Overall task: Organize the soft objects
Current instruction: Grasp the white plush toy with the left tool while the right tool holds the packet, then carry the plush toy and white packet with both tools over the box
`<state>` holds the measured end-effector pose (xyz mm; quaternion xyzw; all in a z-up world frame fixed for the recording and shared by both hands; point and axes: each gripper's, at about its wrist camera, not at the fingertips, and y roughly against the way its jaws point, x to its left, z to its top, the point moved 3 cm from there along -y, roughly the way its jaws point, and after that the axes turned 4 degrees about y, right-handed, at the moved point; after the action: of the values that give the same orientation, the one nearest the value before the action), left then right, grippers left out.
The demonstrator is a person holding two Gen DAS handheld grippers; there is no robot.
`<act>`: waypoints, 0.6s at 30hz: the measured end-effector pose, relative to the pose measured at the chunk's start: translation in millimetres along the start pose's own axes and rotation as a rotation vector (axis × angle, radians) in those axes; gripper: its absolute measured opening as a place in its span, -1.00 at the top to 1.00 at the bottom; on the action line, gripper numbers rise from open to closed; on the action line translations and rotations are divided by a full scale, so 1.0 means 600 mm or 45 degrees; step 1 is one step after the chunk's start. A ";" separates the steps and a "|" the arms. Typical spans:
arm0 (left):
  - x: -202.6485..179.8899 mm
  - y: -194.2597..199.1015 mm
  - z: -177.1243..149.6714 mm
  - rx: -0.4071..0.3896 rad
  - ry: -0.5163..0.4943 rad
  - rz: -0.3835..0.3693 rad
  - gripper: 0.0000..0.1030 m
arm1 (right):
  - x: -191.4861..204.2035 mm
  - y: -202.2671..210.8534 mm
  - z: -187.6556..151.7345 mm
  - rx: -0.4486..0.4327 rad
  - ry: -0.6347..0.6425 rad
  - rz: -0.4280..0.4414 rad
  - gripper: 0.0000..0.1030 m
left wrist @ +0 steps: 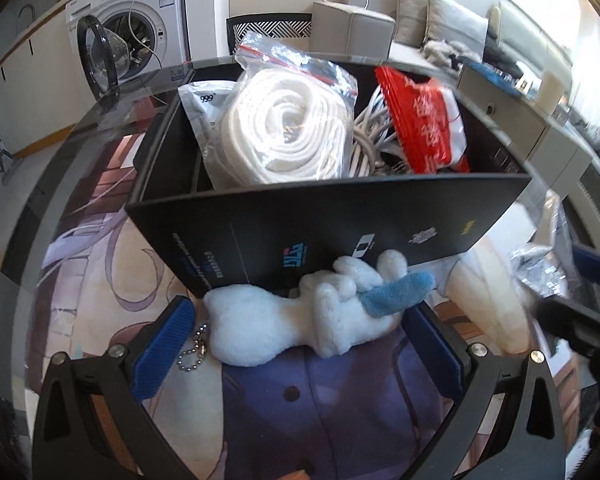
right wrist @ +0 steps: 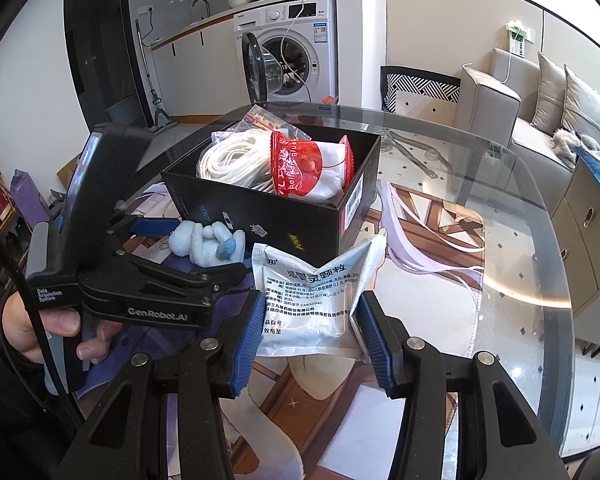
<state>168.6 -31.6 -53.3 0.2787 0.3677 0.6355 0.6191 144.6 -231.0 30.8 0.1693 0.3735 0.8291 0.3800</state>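
A white plush toy with a blue piece and a bead chain lies on the printed mat against the front wall of a black box. My left gripper is open and straddles the toy, blue pads on either side and not squeezing it. From the right wrist the same toy shows between the left gripper's fingers. My right gripper is shut on a silver-white sachet, held just in front of the black box. The box holds a bagged white rope coil and a red-and-white packet.
The box also holds grey cables and a second sachet. Everything rests on a round glass table over a printed mat. A washing machine with its door open, a chair and a sofa stand beyond. A hand grips the left tool.
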 end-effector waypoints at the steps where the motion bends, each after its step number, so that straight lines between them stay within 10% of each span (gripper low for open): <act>1: -0.002 -0.001 -0.002 0.002 -0.008 0.014 -1.00 | 0.000 0.000 0.000 0.000 0.000 -0.001 0.06; 18: 0.022 0.054 -0.023 -0.107 -0.010 -0.112 -0.78 | -0.005 0.019 0.004 -0.045 -0.007 -0.003 0.06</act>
<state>137.7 -19.0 -36.3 0.2383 0.3502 0.6214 0.6591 142.3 -236.5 40.9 0.1643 0.3580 0.8347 0.3849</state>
